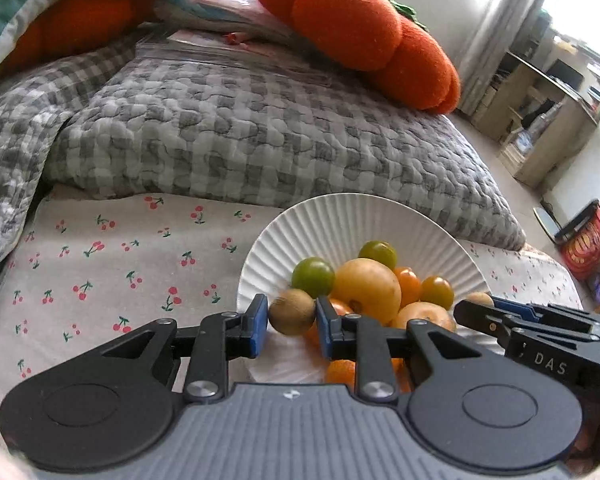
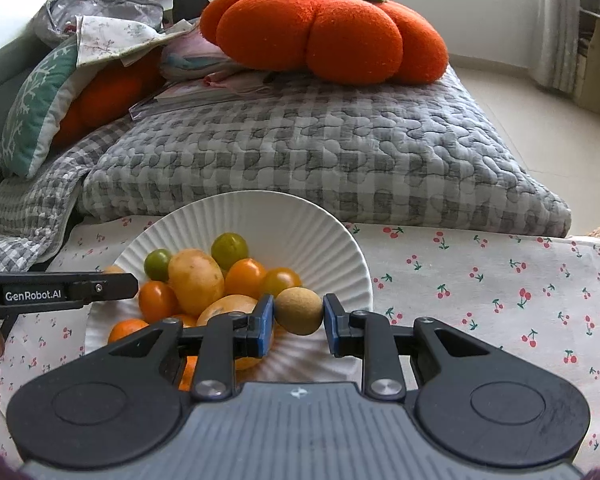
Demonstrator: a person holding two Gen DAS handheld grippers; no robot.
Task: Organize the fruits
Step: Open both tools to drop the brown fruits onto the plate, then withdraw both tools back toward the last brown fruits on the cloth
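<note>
On a cherry-print cloth before a grey checked quilt, a white ribbed plate held a heap of small yellow, orange and green fruits. You held one small brown fruit clamped in your left gripper over the plate's near rim, and another brown fruit clamped in your right gripper at the plate's right side. The delivery step appeared in hand; next, each gripper would need lowering over the plate and easing apart.
</note>
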